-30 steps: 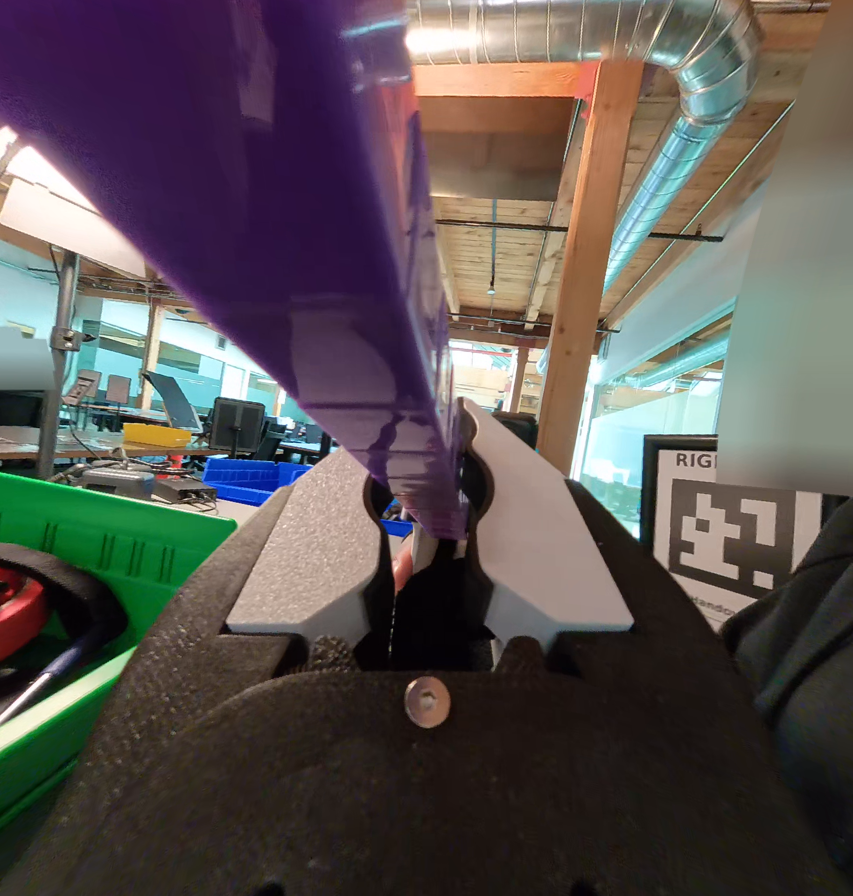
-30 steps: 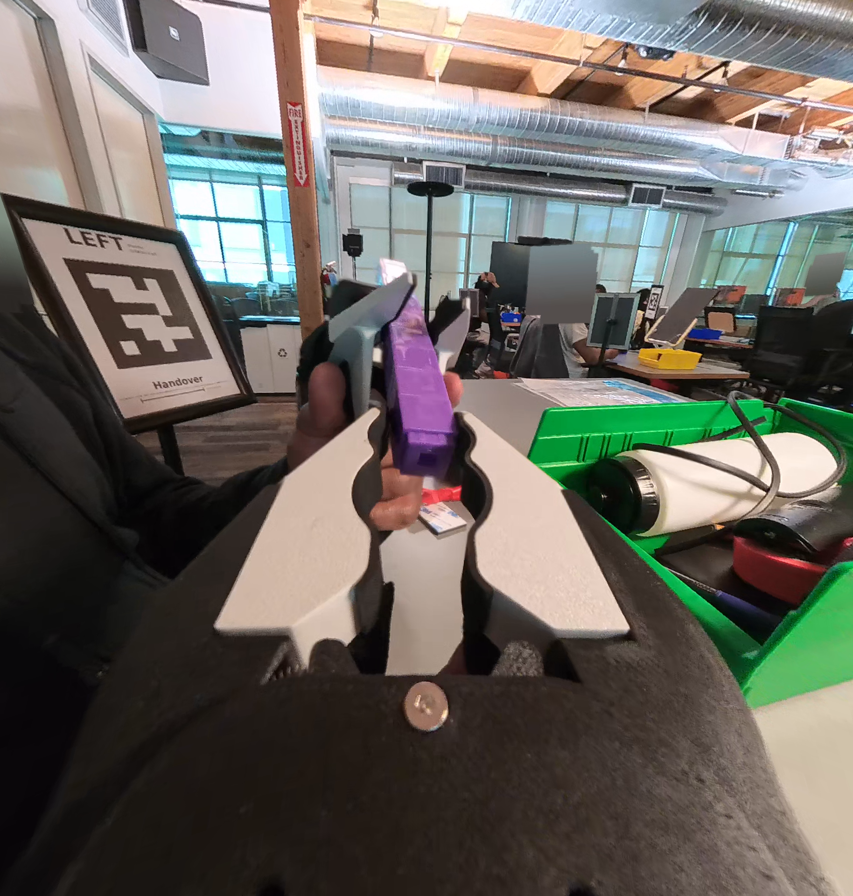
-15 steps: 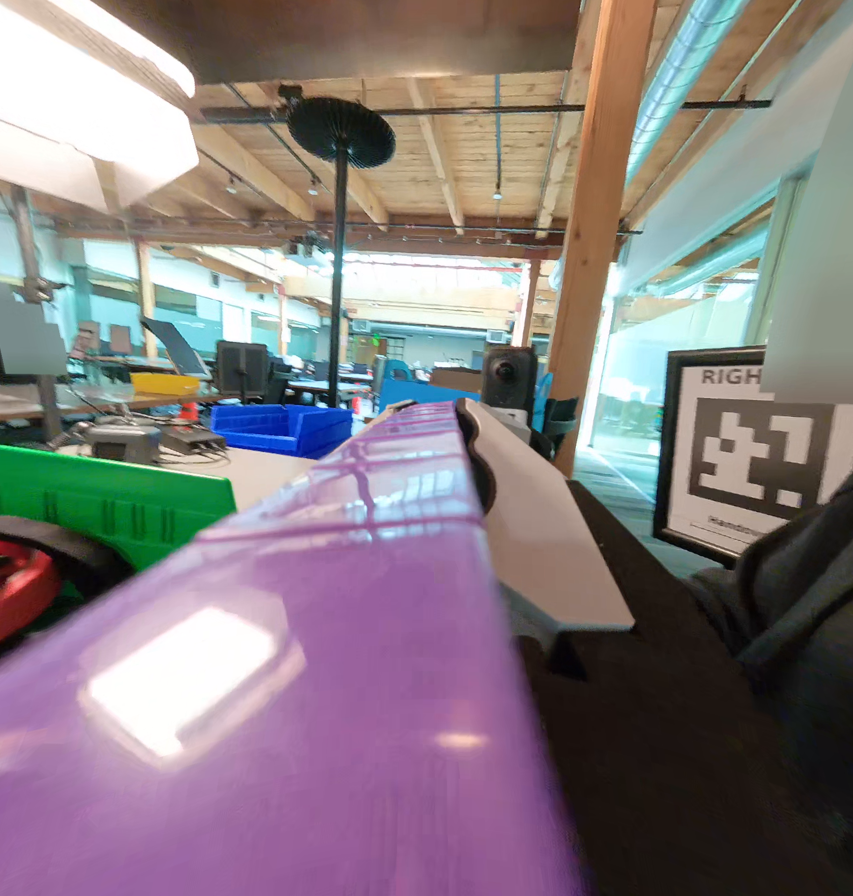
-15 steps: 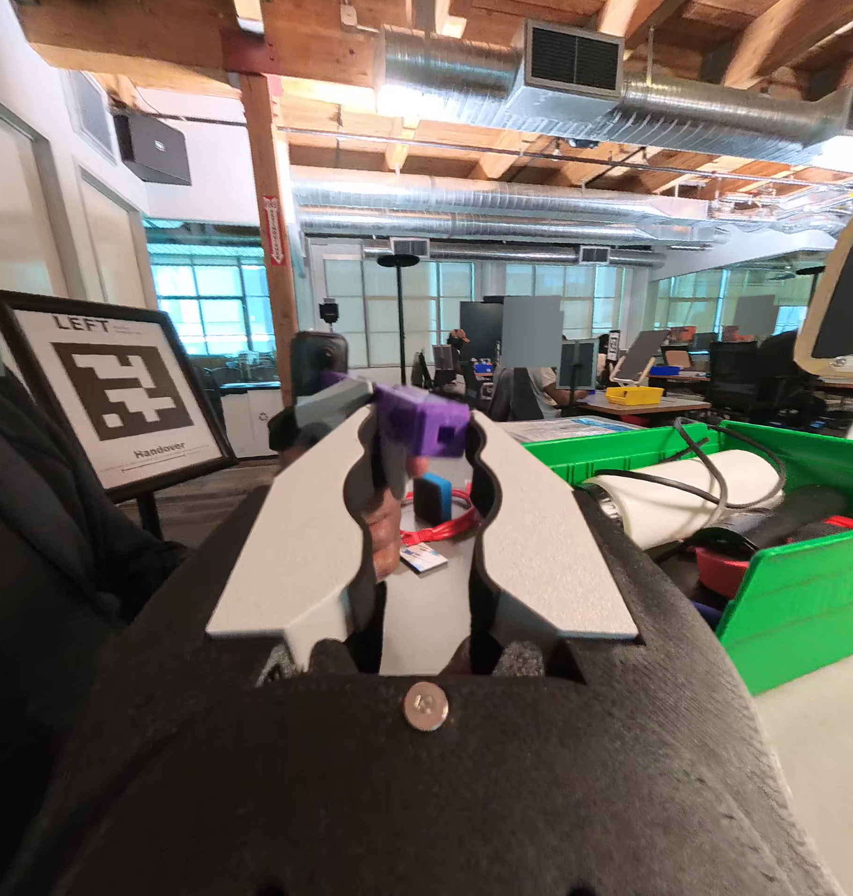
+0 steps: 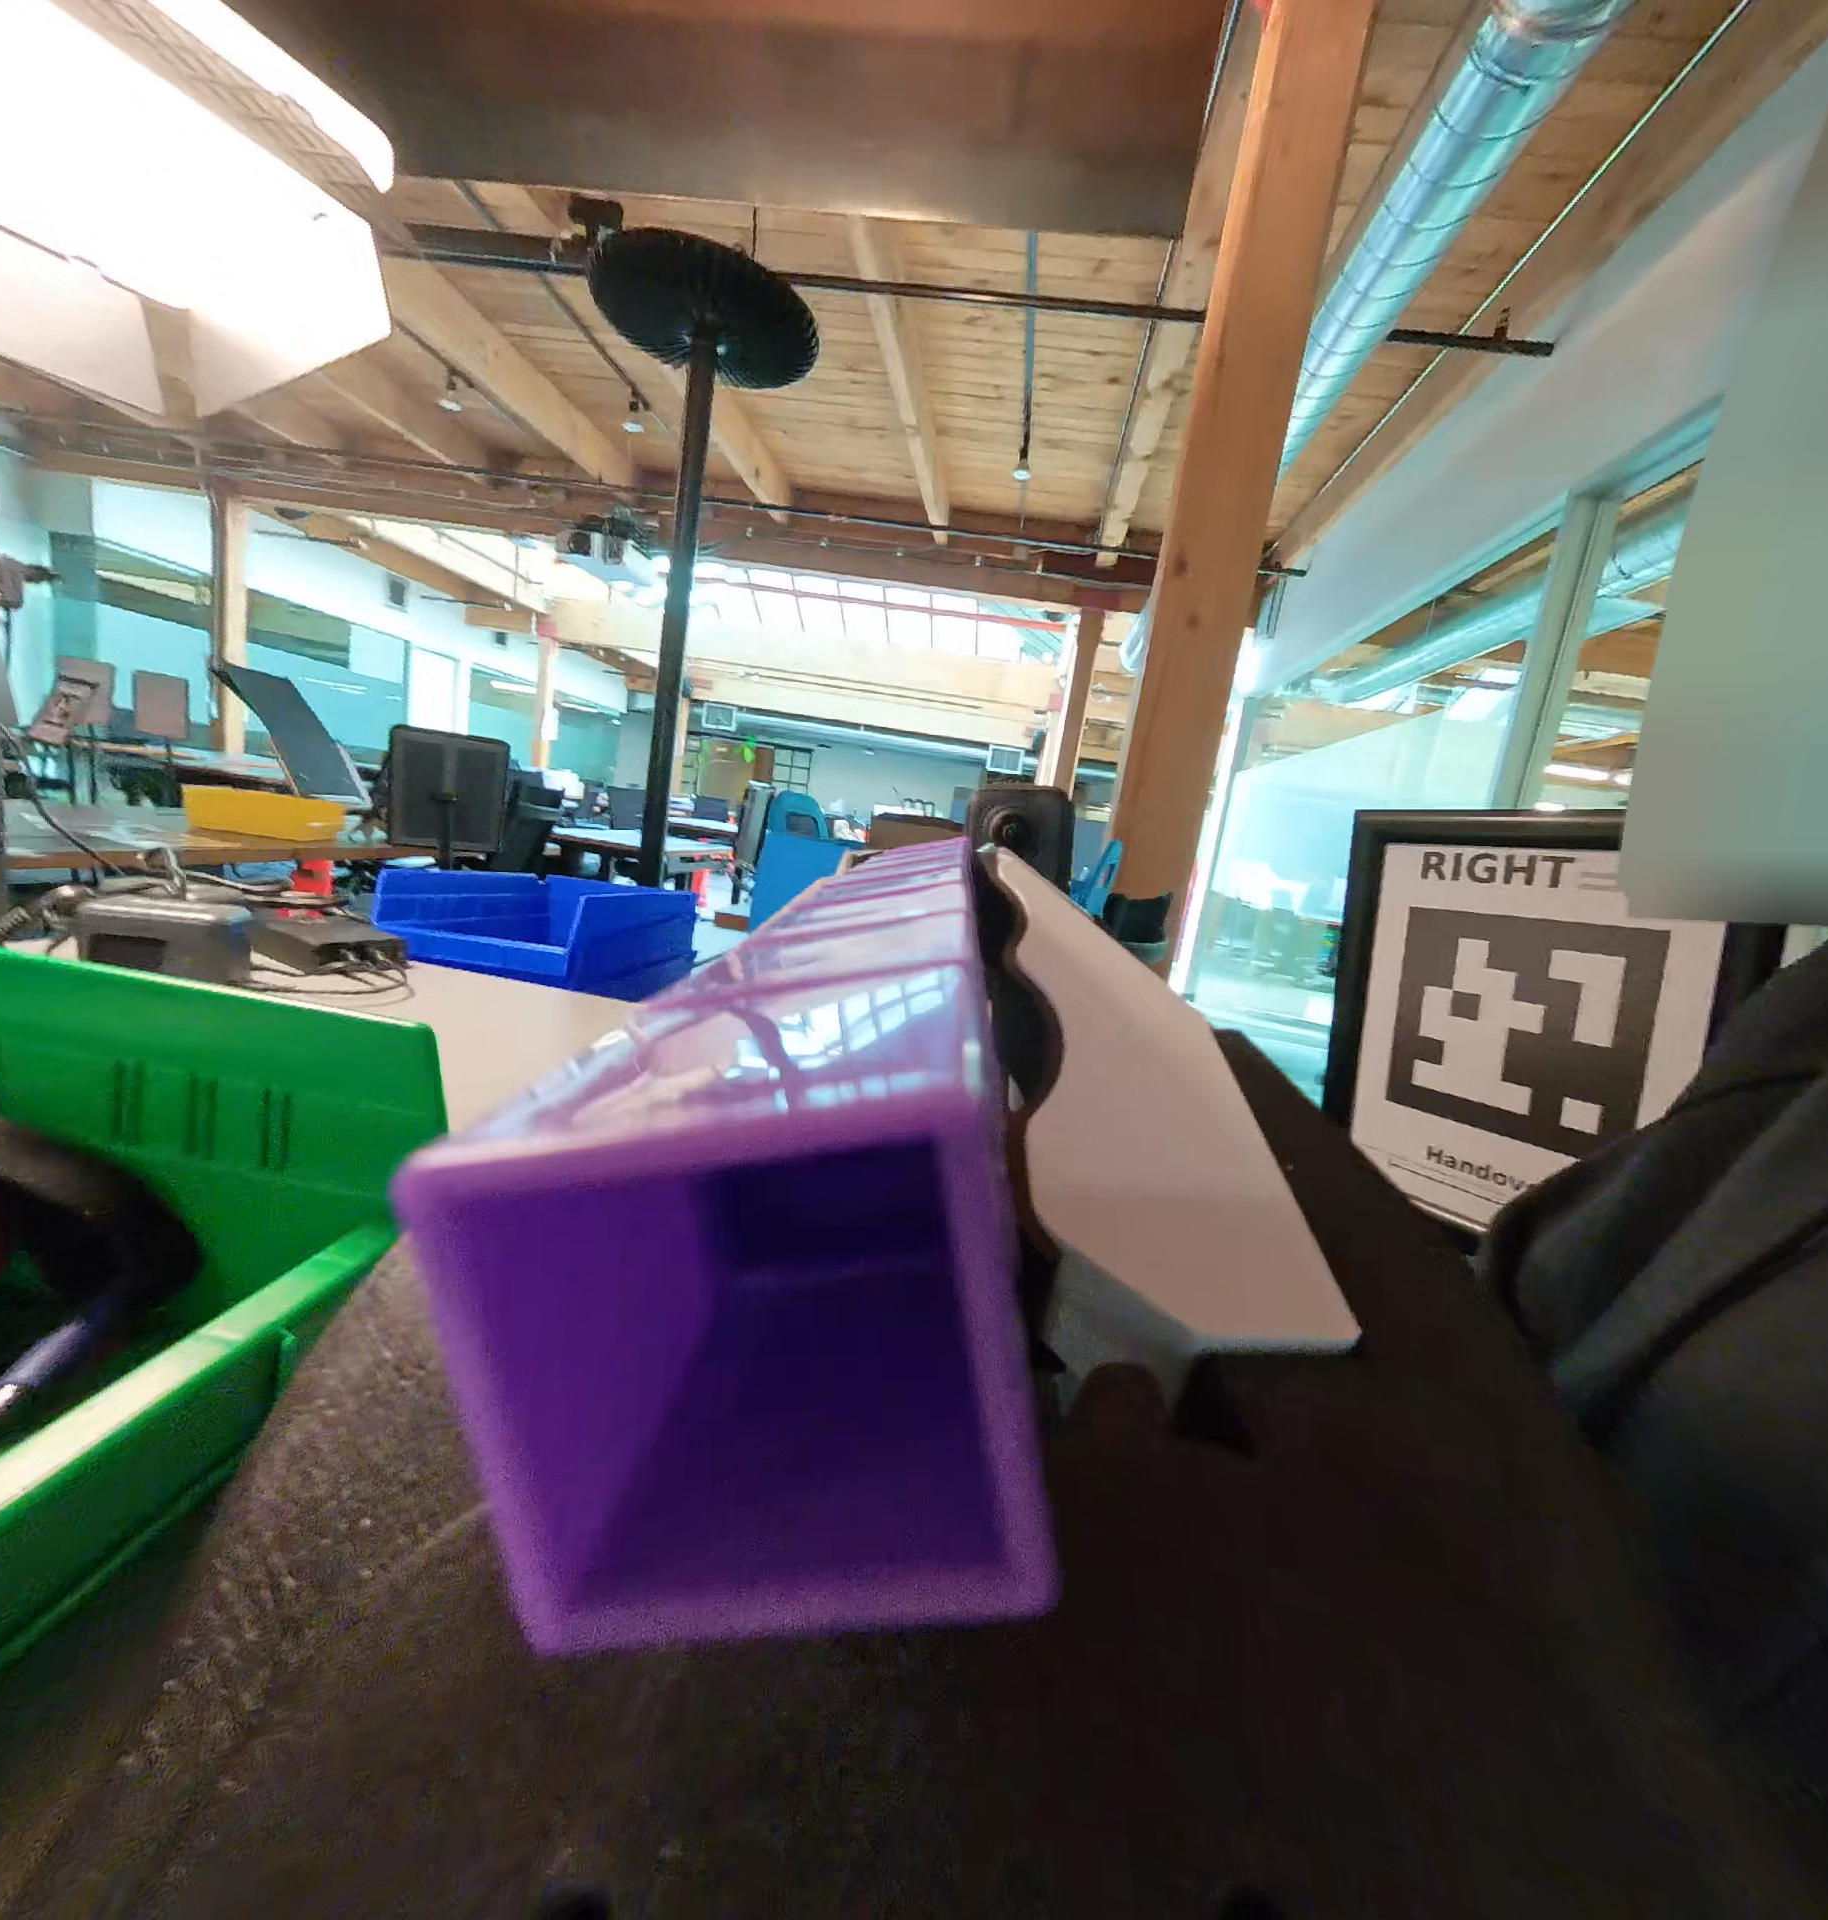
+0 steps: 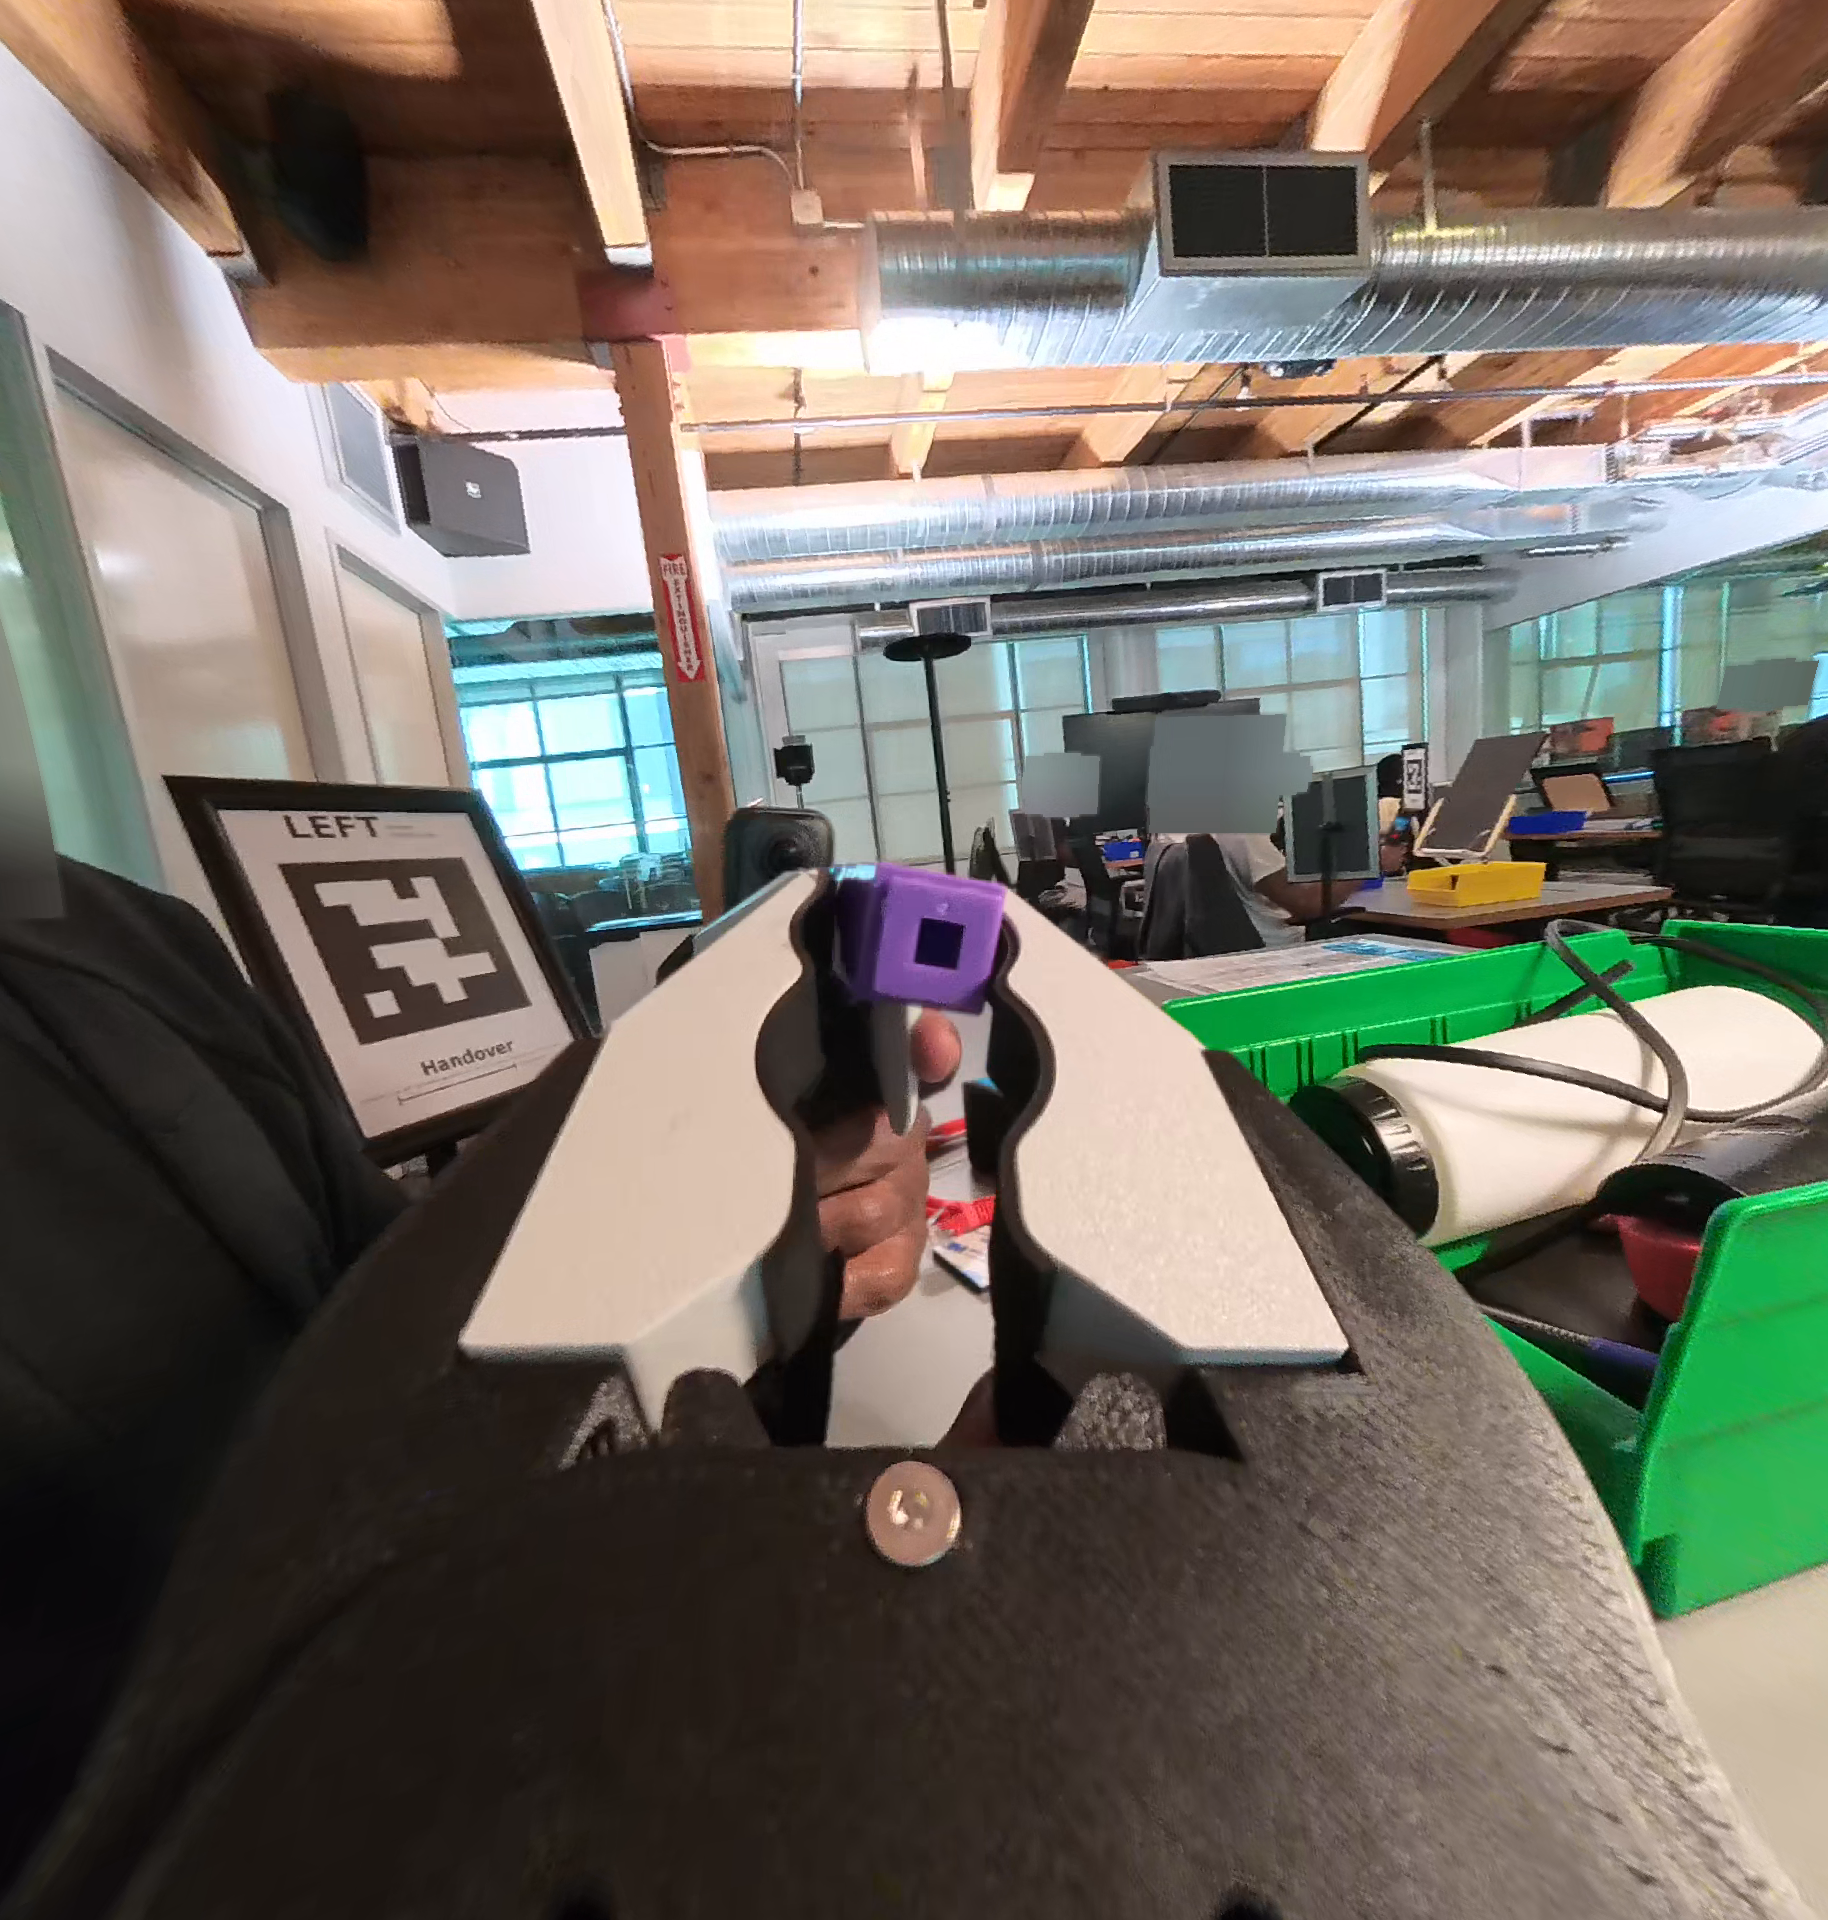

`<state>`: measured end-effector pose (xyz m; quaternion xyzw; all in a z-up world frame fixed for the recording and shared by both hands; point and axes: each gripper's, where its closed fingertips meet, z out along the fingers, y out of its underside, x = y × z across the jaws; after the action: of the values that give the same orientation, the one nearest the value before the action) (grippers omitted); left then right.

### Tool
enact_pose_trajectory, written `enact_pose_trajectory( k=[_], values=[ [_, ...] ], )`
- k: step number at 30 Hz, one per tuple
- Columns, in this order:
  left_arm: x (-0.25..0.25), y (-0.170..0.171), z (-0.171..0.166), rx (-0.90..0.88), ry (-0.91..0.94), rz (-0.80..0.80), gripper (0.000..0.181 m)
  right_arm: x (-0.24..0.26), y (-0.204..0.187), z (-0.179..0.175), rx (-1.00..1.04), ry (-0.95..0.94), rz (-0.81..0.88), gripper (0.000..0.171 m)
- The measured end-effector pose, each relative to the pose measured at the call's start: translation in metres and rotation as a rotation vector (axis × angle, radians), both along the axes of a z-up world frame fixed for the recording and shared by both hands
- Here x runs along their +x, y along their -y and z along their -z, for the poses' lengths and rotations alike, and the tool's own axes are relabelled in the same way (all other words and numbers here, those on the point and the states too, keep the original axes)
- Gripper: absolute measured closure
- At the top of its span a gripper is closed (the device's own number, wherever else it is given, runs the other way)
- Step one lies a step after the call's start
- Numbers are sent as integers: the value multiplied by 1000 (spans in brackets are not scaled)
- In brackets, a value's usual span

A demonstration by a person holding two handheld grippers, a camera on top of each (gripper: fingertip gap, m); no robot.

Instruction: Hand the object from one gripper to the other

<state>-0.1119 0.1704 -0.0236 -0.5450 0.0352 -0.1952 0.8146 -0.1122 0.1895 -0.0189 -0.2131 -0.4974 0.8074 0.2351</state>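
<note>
A long purple square tube lies back along my left gripper, its open end close to the camera. It rests against the inner side of the right finger and hides the left finger. The left gripper holds it near its far end. In the right wrist view the tube's other end points at the camera and sits between the tips of my right gripper. The right jaws are open and flank the tube closely. A hand and one grey left-gripper finger show below the tube.
A green bin stands beside the grippers; in the right wrist view the bin holds a white roll and cables. Framed marker signs and a dark sleeve are close by. A blue bin sits farther back. Less than 4 cm separates the two grippers' tips.
The tube swung from upright to lying back along the left gripper toward its camera. The right gripper came closer, so the tube's end now sits between its tips. Its opening looks unchanged.
</note>
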Motion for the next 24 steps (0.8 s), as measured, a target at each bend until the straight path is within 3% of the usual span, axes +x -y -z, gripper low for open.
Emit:
enact_pose_trajectory(
  k=[3,5,6,7,9,12,15,18,20,24],
  values=[
    [-4,4,-6,50,-30,-72,155,-3,7,3,-11,39,-28,119],
    [-3,6,-10,82,4,-46,155,-5,15,5,-19,68,-60,114],
    [-1,5,-9,73,26,-15,155,-5,19,5,-21,65,-64,120],
    [2,0,-5,41,36,10,156,-5,22,5,-21,56,-64,136],
    [-1,-4,-2,17,51,-6,156,-8,20,5,-14,48,-30,147],
    [-12,0,-4,28,81,-43,145,-6,7,-3,-68,21,-9,148],
    [-10,8,-11,86,107,11,155,-5,8,-4,-100,35,-51,147],
    [-10,9,-12,102,98,-4,157,-6,17,0,-63,43,-53,131],
    [-5,3,-7,58,69,-4,156,-10,16,3,-45,49,-20,145],
    [-14,3,-7,57,99,-52,150,-5,1,-6,-111,12,-8,148]
  ],
)
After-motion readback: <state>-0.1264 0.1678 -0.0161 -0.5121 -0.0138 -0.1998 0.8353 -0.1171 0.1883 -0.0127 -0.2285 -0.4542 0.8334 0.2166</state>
